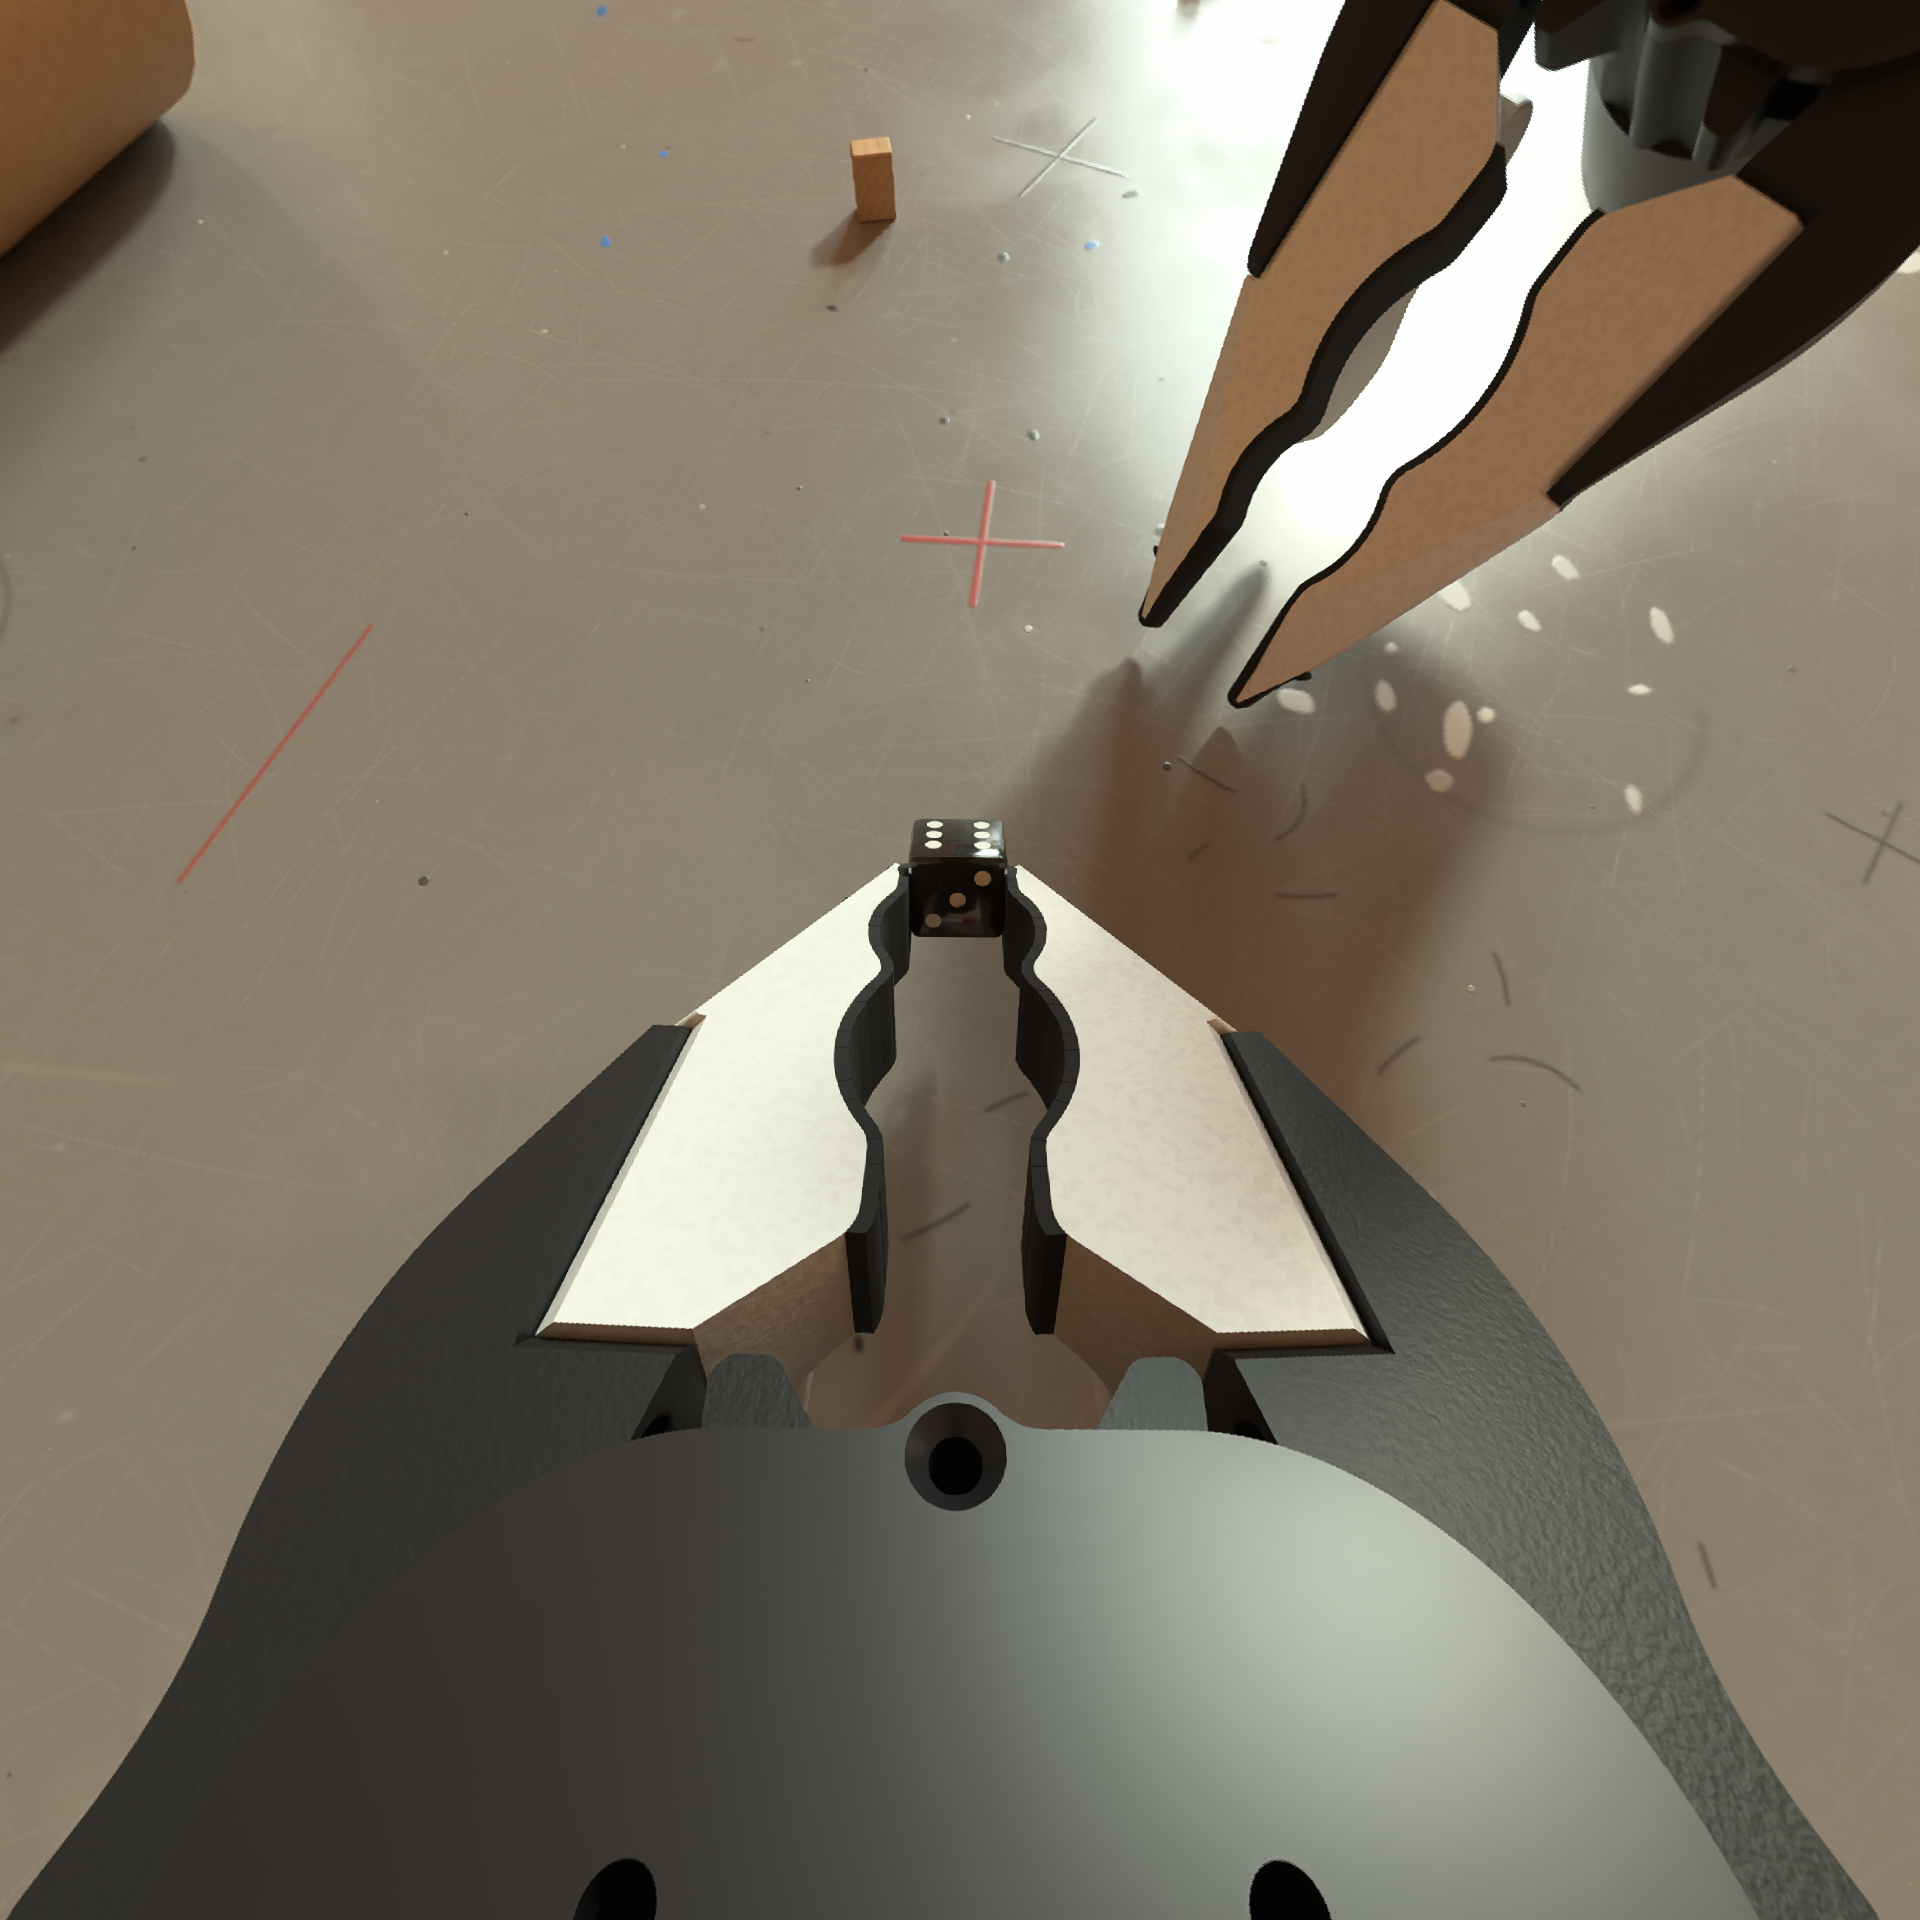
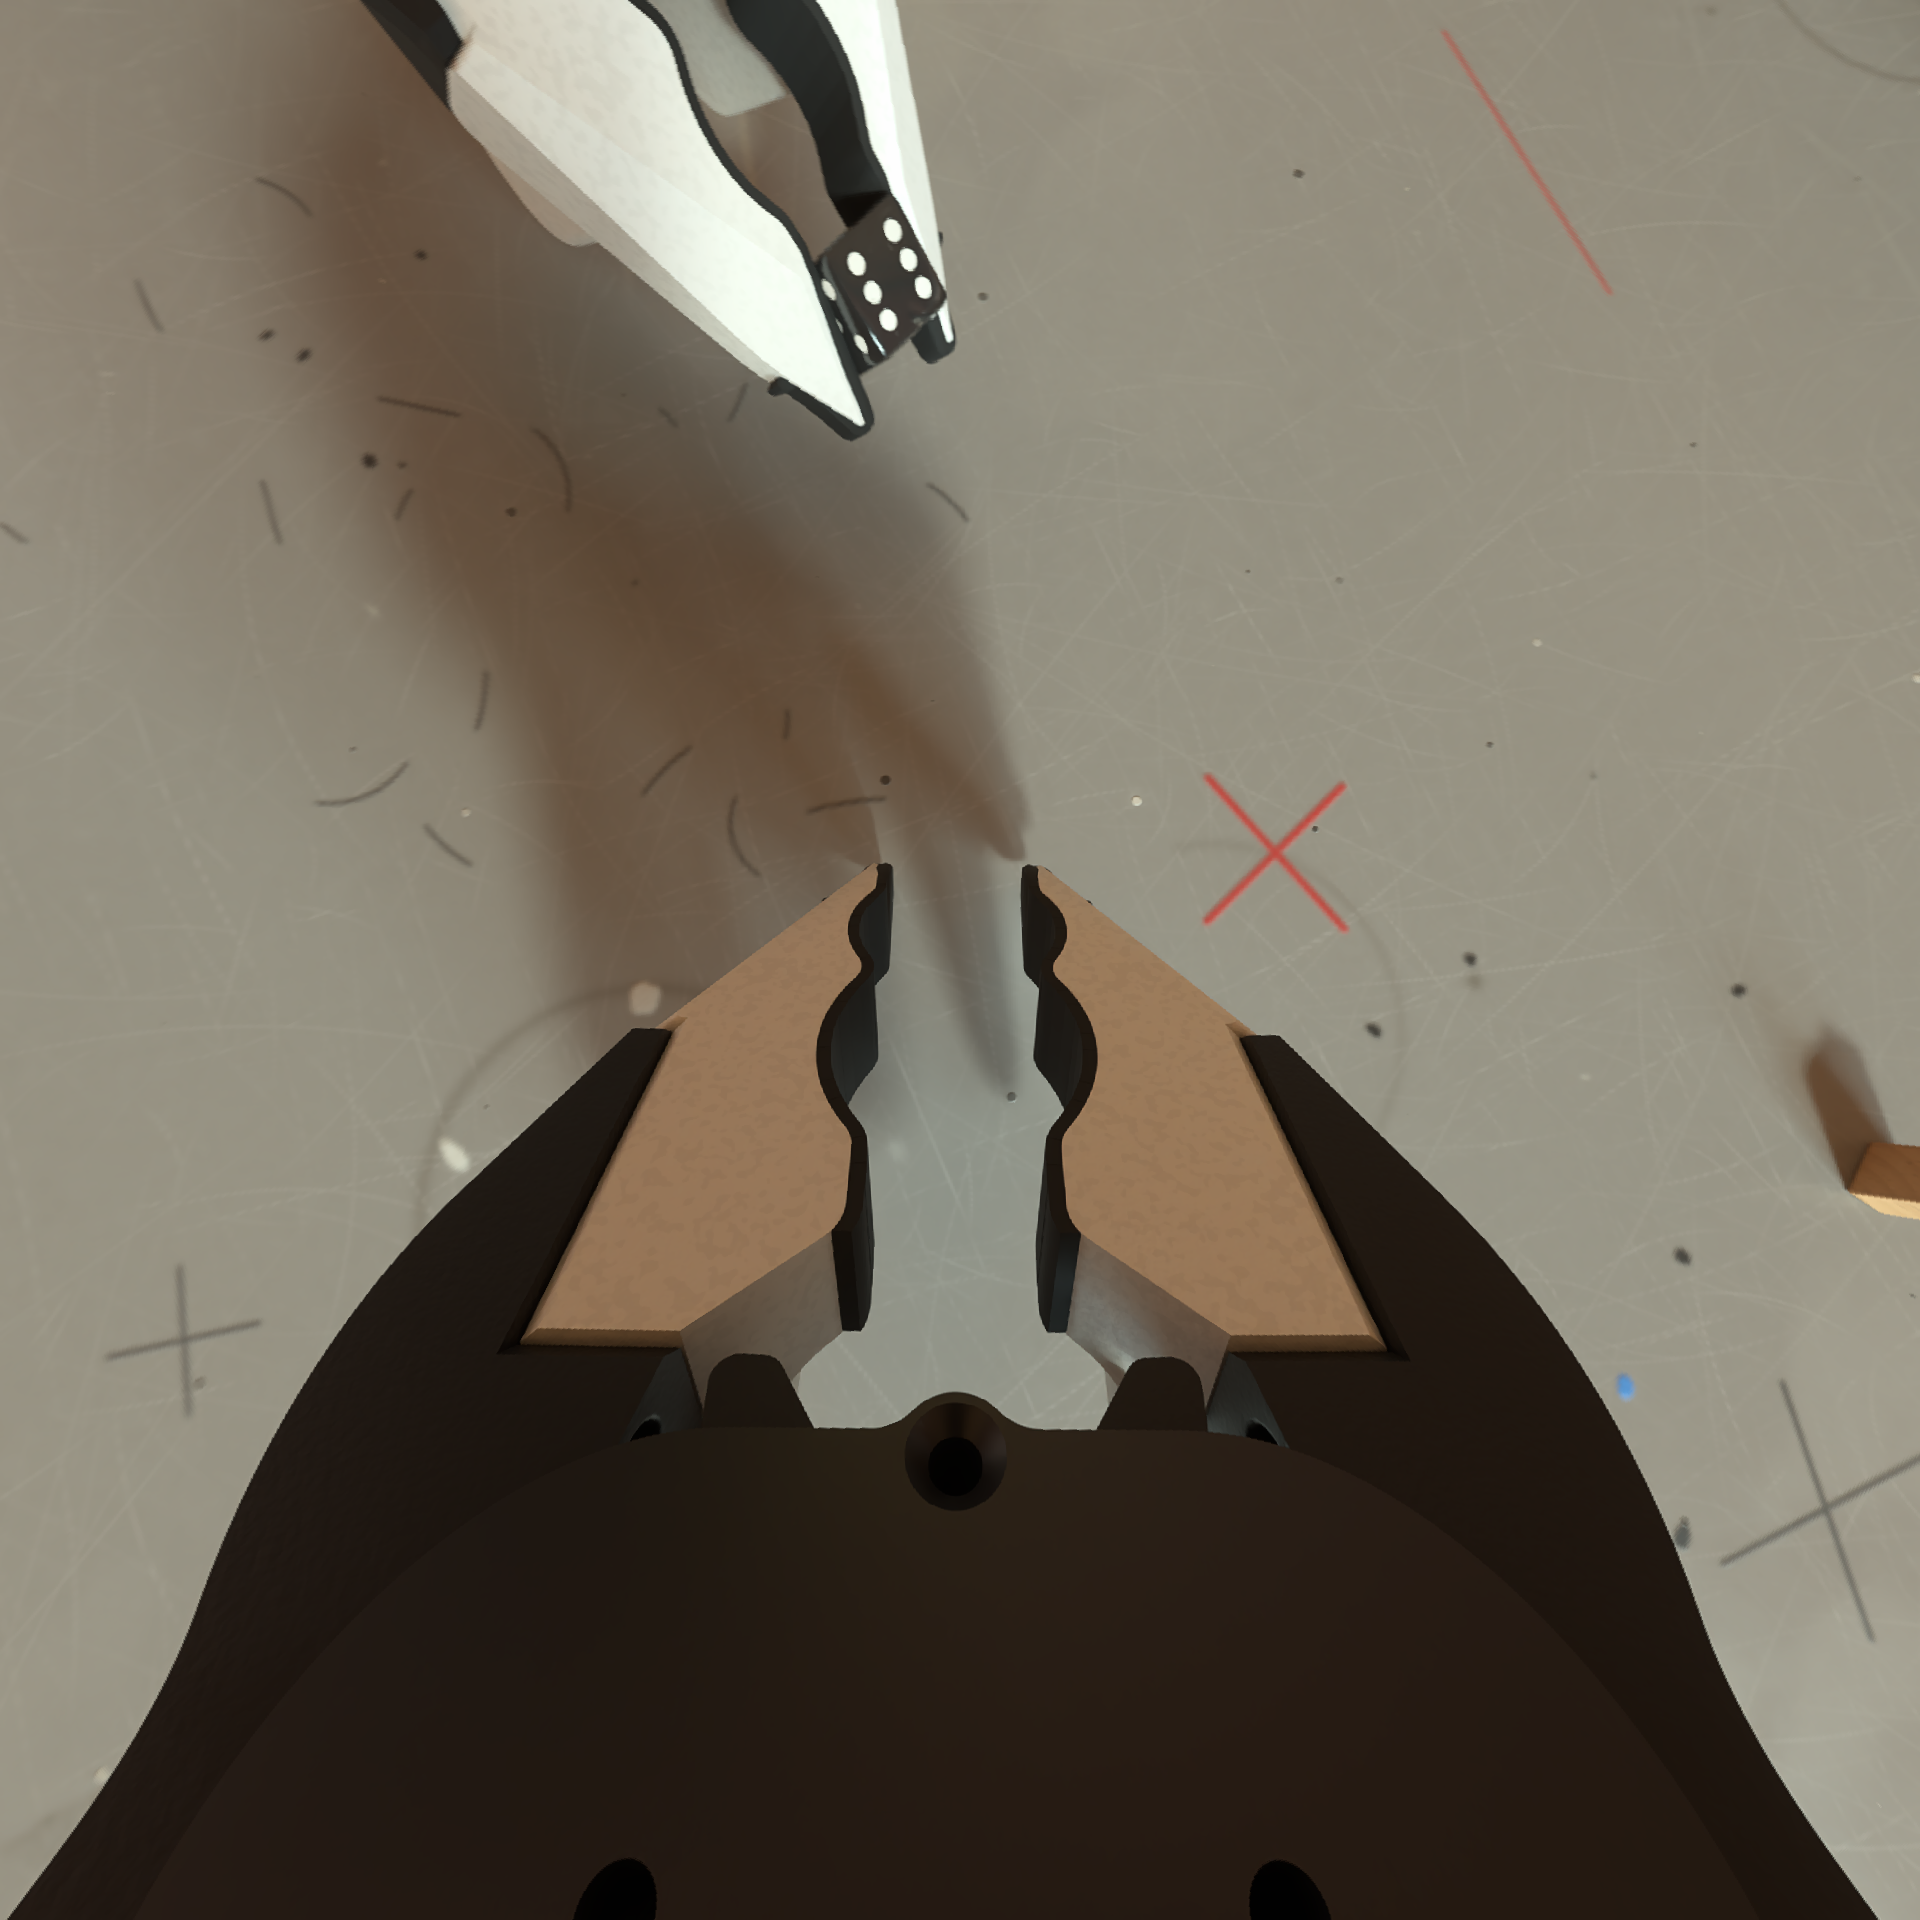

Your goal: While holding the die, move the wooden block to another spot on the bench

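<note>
My left gripper pinched the black die at its fingertips, while my right gripper hung empty, jaws parted, above the bench. Farther off stood the wooden block, upright and alone. It looked light, stiff and easily toppled, so I judged its broad faces, taken low, the best hold.

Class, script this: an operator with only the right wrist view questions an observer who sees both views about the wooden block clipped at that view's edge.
Operator: My view cuts off the wooden block. How does it stand?
Observer: Upright on its small end, alone on the bench.
Operator: Is there anything else out there that I miss?
Observer: Yes, a big brown object sits in the top-left corner of the left wrist view, well apart from the block.
</note>
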`<state>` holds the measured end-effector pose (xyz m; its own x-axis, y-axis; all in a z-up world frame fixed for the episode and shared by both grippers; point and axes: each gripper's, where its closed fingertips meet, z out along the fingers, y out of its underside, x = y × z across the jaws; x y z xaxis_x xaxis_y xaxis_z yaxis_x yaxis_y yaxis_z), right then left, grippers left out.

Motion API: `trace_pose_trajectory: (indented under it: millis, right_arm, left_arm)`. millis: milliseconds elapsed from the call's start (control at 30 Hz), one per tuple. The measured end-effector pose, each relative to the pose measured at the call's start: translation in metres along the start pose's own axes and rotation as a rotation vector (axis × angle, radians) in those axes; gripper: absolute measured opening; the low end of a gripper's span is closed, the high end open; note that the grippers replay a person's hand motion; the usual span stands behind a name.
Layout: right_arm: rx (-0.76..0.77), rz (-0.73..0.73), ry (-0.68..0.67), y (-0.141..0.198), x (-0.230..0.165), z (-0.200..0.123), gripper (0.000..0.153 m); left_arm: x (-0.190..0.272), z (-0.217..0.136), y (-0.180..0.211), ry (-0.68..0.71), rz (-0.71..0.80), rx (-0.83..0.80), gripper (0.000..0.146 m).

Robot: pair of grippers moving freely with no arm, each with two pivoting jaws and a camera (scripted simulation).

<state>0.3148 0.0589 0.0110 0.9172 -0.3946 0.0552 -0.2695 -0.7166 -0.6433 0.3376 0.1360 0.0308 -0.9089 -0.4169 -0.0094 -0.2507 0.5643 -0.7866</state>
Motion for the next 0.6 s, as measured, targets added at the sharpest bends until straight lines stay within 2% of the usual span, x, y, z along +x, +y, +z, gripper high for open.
trace_pose_trajectory:
  millis: [200, 300, 367, 500, 533, 600]
  right_arm:
    - [0.032, 0.041, 0.019, -0.001, 0.006, 0.000, 0.027]
    - [0.103, 0.068, 0.007, -0.011, 0.015, -0.014, 0.033]
    - [0.125, 0.094, 0.099, -0.013, 0.046, -0.030, 0.035]
    - [0.031, 0.232, 0.454, 0.014, 0.142, -0.057, 0.036]
    - [0.002, 0.276, 0.483, 0.021, 0.157, -0.058, 0.038]
    - [-0.032, 0.355, 0.455, 0.033, 0.174, -0.052, 0.042]
  left_arm:
    - [-0.002, 0.000, 0.000, -0.001, -0.002, 0.001, 0.016]
    - [-0.001, 0.001, 0.000, 0.003, -0.001, 0.000, 0.016]
    - [-0.001, 0.001, 0.000, 0.004, -0.002, 0.000, 0.016]
    - [-0.003, 0.000, -0.001, -0.001, -0.001, 0.002, 0.016]
    - [-0.003, 0.000, -0.002, -0.002, -0.001, 0.003, 0.016]
    - [-0.004, -0.001, -0.002, -0.006, 0.001, 0.001, 0.016]
